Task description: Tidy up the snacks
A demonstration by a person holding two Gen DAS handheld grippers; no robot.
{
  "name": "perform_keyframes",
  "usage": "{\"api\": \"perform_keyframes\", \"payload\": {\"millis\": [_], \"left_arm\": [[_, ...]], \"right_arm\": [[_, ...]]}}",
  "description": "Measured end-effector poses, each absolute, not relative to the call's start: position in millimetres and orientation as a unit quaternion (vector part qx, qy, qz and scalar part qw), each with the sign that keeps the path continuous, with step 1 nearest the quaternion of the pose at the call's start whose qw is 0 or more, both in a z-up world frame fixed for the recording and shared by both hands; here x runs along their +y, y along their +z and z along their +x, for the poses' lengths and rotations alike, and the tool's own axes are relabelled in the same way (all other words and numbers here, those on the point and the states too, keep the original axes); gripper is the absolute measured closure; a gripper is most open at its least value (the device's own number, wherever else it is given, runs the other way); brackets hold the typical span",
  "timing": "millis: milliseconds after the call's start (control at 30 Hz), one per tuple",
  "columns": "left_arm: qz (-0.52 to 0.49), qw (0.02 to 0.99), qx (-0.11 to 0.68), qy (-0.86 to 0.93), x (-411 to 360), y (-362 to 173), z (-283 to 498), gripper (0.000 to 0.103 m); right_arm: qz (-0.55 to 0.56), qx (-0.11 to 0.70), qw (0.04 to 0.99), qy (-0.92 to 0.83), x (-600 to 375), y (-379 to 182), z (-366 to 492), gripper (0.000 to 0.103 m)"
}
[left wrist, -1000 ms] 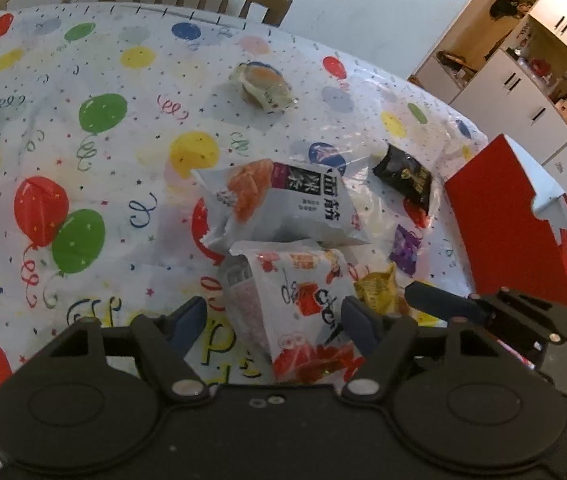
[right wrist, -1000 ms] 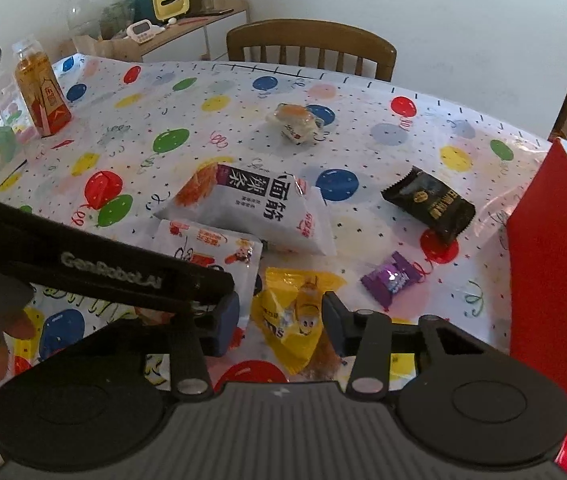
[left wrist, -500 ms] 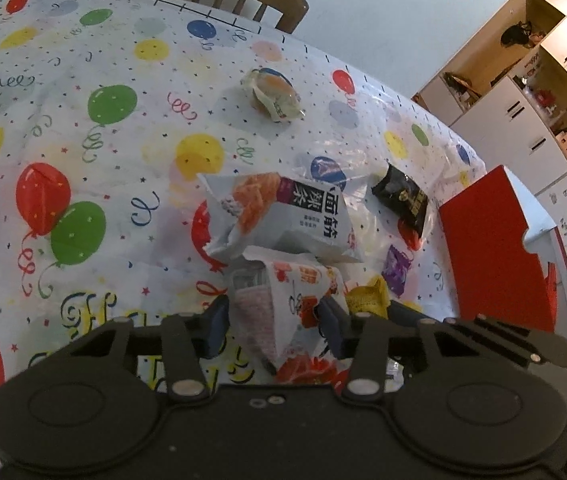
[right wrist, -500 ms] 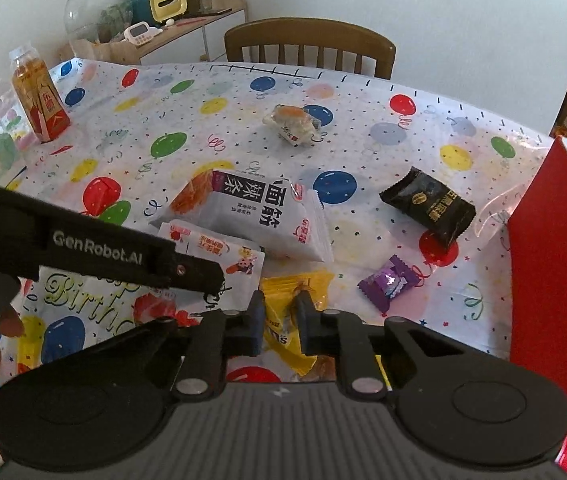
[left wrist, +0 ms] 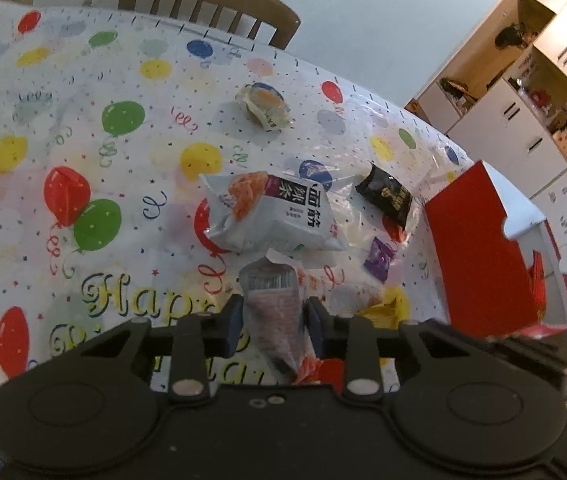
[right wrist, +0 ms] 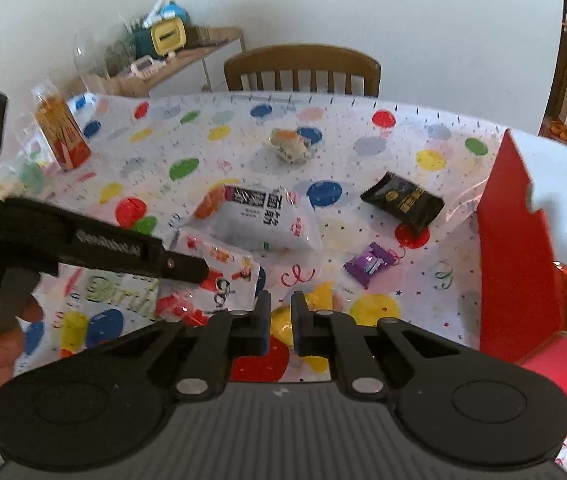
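Left wrist view: the left gripper (left wrist: 271,322) is clenched on a red-and-white pouch (left wrist: 273,316), which stands crumpled between the blue pads. At 12 o'clock from it, just beyond, a white bag (left wrist: 271,214) lies flat on the tablecloth (left wrist: 83,128). A black packet (left wrist: 385,196) sits at 2 o'clock, a purple candy (left wrist: 379,258) nearer at 2 o'clock. The red box (left wrist: 479,248) stands at 3 o'clock. A pale wrapped snack (left wrist: 263,106) lies far off at 12 o'clock.

Right wrist view: the right gripper (right wrist: 281,322) is clenched on a yellow packet (right wrist: 283,320), pinched in a narrow gap. The pouch (right wrist: 219,272) is at 10 o'clock, under the left gripper (right wrist: 191,268). The white bag (right wrist: 263,220) is at 12 o'clock, the purple candy (right wrist: 367,264) at 1 o'clock, the red box (right wrist: 515,248) at 3 o'clock. A bottle (right wrist: 61,128) stands upright at far 10 o'clock.
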State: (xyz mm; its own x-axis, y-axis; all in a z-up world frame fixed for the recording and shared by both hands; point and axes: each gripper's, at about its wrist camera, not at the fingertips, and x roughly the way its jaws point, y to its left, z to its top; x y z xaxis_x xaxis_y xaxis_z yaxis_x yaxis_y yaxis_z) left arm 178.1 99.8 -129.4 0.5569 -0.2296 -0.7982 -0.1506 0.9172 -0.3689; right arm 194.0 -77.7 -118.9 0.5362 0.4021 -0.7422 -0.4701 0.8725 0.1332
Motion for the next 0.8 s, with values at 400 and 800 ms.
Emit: {"api": "perform_keyframes", "payload": {"millis": [400,800], "left_arm": [[-0.185,0.862,0.471,-0.030,94.7,-122.4,144.9,0.075],[-0.213,0.851,0.481,0.000,115.3,-134.2,133.3,0.070]], "right_arm": [[-0.014,0.429,0.863,0.267,-104.8,-113.7,179.4,0.093],[-0.032,0.460,0.846,0.268,-97.2,-136.7,180.8,0.082]]}}
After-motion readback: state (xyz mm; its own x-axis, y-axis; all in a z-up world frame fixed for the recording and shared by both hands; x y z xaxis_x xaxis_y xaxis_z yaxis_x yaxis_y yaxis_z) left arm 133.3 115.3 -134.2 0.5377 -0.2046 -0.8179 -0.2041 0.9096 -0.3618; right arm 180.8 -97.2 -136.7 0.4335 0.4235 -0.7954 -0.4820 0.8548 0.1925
